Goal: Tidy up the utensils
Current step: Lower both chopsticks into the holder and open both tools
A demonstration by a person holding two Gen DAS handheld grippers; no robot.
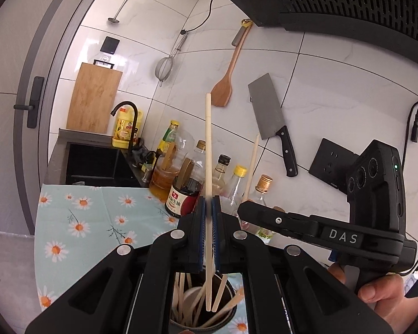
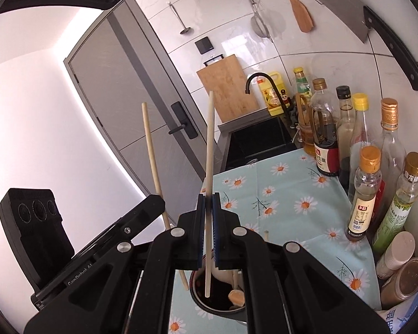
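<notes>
We hold one pale wooden chopstick (image 1: 208, 150) in the left claw (image 1: 208, 208) and a second chopstick (image 2: 209, 150) in the right claw (image 2: 208, 208), each clenched at mid-shaft, both sticks upright with tips dipping toward the dark utensil cup (image 1: 231, 286) on the daisy-print bench cloth (image 1: 78, 217). We judge this the sorting step. Next, each stick needs carrying to its place without snagging the other chopsticks and spoon inside the cup. Both sticks look slim, smooth, straight and light.

The left claw (image 1: 208, 204) clamps an upright chopstick (image 1: 208, 144) above the utensil cup (image 1: 231, 313).
</notes>
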